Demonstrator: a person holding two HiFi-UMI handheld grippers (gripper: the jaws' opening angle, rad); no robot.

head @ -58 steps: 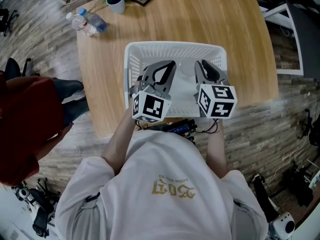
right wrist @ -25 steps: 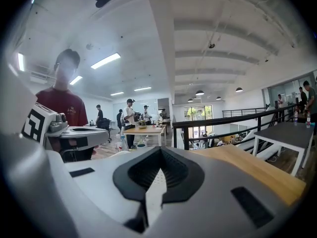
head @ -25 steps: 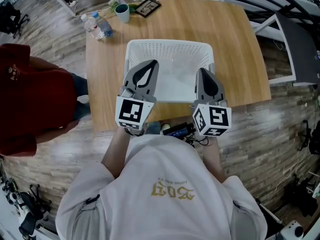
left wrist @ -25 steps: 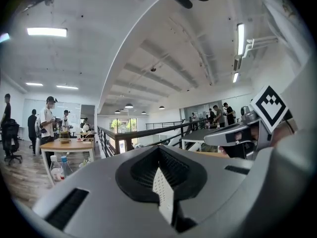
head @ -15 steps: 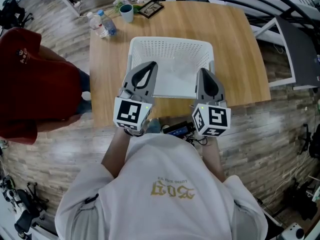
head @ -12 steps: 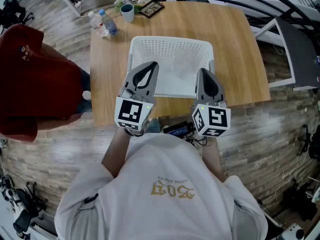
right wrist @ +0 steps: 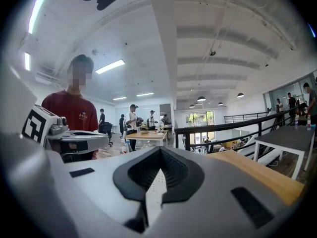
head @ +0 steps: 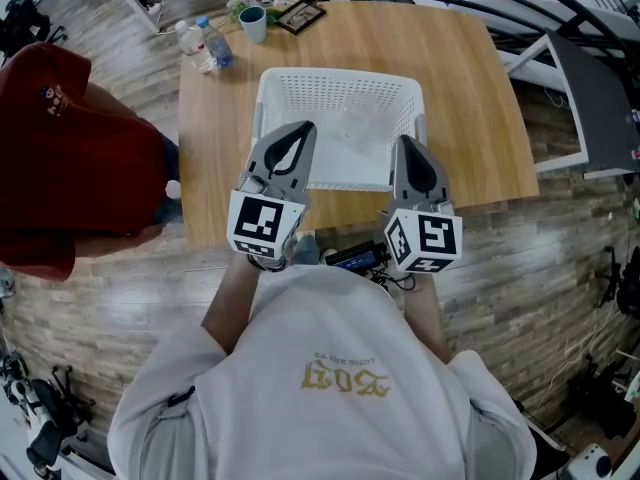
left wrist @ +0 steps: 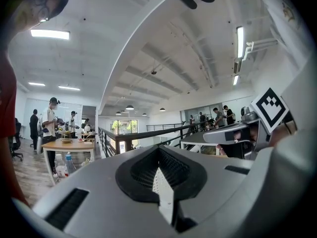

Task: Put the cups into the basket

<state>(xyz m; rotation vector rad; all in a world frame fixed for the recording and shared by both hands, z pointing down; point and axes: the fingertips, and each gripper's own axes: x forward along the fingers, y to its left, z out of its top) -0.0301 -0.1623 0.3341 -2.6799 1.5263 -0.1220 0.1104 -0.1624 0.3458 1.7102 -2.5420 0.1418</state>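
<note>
**Head view.** Your left gripper (head: 301, 130) and right gripper (head: 404, 143) hang side by side over the near part of the white basket (head: 338, 76). Their marker cubes sit above the near edge of the wooden table (head: 470, 78). Two seconds earlier both grippers reached further in over the basket, with the cubes above its near rim. They have since drawn back toward you and now stand a little wider apart. Over the last second they have scarcely shifted. The cup (head: 253, 23) stands at the far left corner of the table, well apart from the basket. It is beside two plastic bottles (head: 203, 45) and a picture frame (head: 300, 16). A person in red (head: 50, 148) at the table's left side now shows further into the picture than before.

**Left gripper view.** The jaws of your left gripper (left wrist: 159, 168) are pressed together along one seam, with nothing between them. Your right gripper (left wrist: 237, 134) shows at the right, pointing level. An office floor with standing people lies beyond.

**Right gripper view.** The jaws of your right gripper (right wrist: 155, 183) are likewise closed and empty. Your left gripper (right wrist: 74, 138) appears at the left, in front of the person in red (right wrist: 74, 110). The table (right wrist: 262, 175) runs along the right.
</note>
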